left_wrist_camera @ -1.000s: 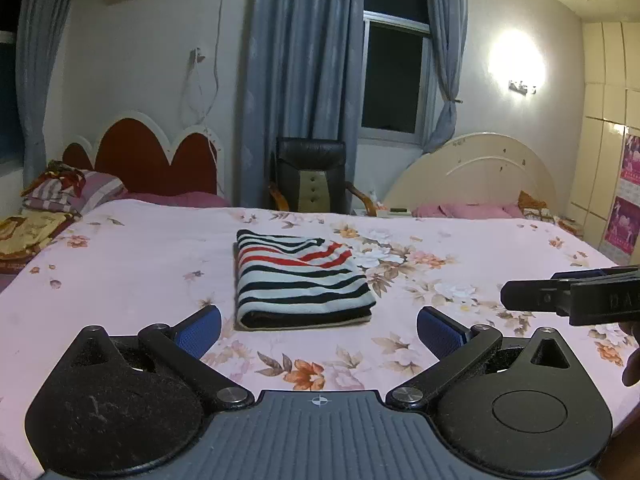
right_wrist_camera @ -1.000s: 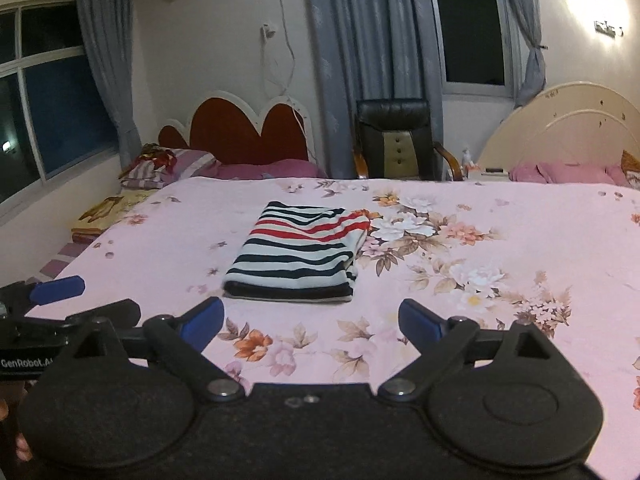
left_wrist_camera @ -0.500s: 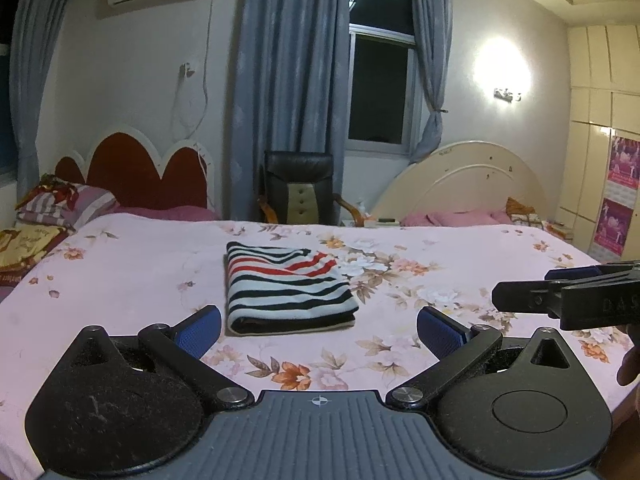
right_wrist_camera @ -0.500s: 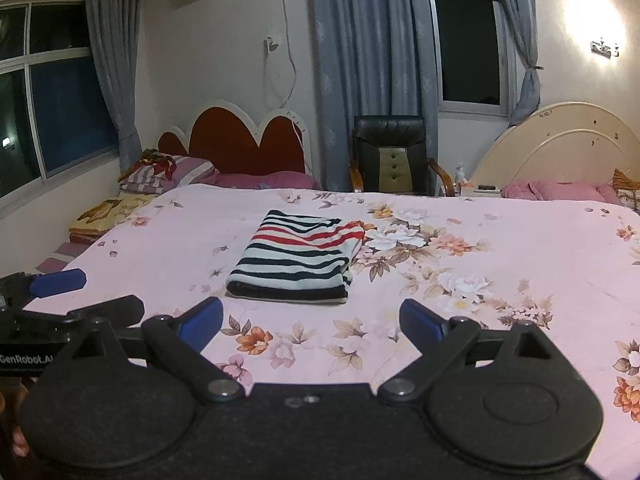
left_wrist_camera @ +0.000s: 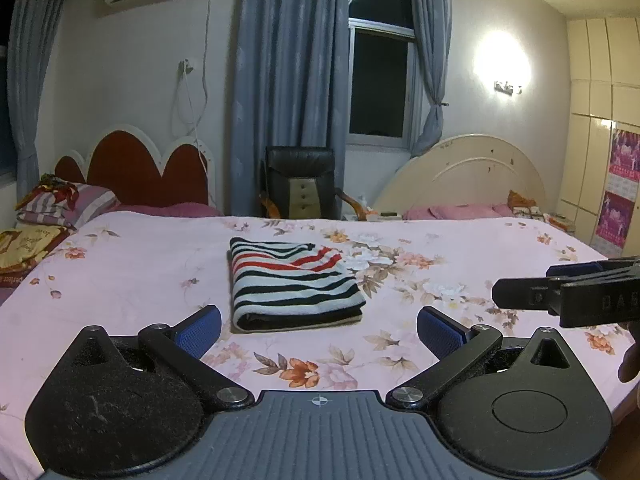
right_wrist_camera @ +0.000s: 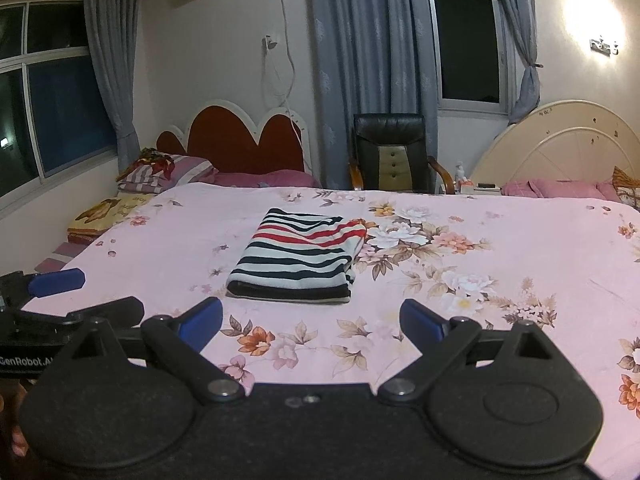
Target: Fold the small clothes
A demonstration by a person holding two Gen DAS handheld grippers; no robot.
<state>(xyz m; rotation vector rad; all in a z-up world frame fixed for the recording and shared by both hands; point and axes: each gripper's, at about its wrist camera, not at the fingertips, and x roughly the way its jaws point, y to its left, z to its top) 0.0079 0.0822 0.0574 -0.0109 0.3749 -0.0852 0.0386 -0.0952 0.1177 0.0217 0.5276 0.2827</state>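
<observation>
A striped garment (left_wrist_camera: 292,282), black, white and red, lies folded into a neat rectangle on the pink floral bedsheet (left_wrist_camera: 132,272); it also shows in the right wrist view (right_wrist_camera: 298,258). My left gripper (left_wrist_camera: 318,330) is open and empty, held back from the garment's near edge. My right gripper (right_wrist_camera: 310,320) is open and empty, also short of the garment. The right gripper shows at the right edge of the left wrist view (left_wrist_camera: 568,290). The left gripper shows at the left edge of the right wrist view (right_wrist_camera: 56,294).
The sheet (right_wrist_camera: 500,264) covers a wide bed. Pillows (left_wrist_camera: 64,202) and a yellow cloth (left_wrist_camera: 24,246) lie at the far left. A black chair (left_wrist_camera: 302,188) stands behind the bed, between a red headboard (left_wrist_camera: 136,170) and a cream headboard (left_wrist_camera: 468,172).
Both grippers have pulled back and tilted up from the bed, so the folded garment sits lower and farther in both views. The garment has not moved.
</observation>
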